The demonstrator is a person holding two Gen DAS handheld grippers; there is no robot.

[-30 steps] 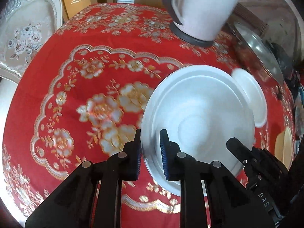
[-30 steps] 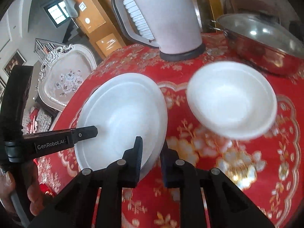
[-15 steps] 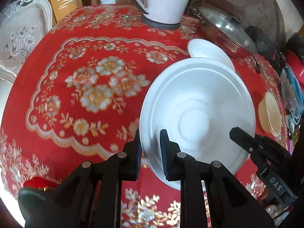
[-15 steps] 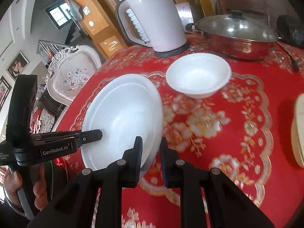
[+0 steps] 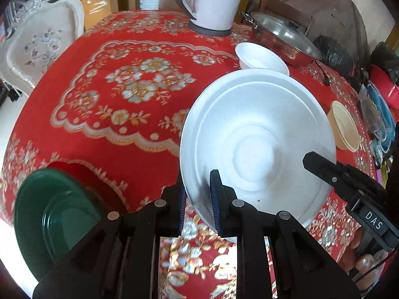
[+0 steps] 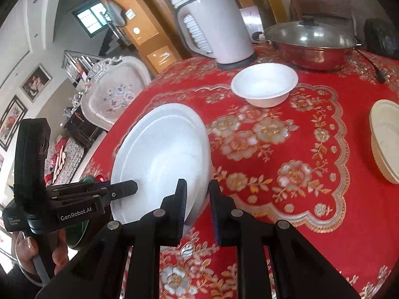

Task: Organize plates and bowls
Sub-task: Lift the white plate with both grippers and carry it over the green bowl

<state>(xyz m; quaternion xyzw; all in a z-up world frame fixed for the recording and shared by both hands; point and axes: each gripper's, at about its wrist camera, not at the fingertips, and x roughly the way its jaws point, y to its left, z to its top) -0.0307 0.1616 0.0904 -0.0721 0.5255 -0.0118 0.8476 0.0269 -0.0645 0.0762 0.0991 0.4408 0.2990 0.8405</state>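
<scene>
Both your hand-held grippers are clamped on the white plate's (image 5: 256, 144) rim, left hand-held gripper (image 5: 197, 199) and right hand-held gripper (image 6: 197, 199) on opposite edges, holding it tilted above the counter (image 6: 286, 149). Looks light, foam-like, probably bendy; keep pinching gently at the rim.

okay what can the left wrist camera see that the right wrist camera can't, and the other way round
Only the left wrist view shows the green plate whole, at the table's near edge, with red and blue things past the table on the right.

Only the right wrist view shows the room behind: a window and framed pictures on the wall.

Both show the white plate held by both grippers, the left gripper and the right gripper, plus the white bowl, kettle, lidded pan, tan bowl and white chair.
</scene>
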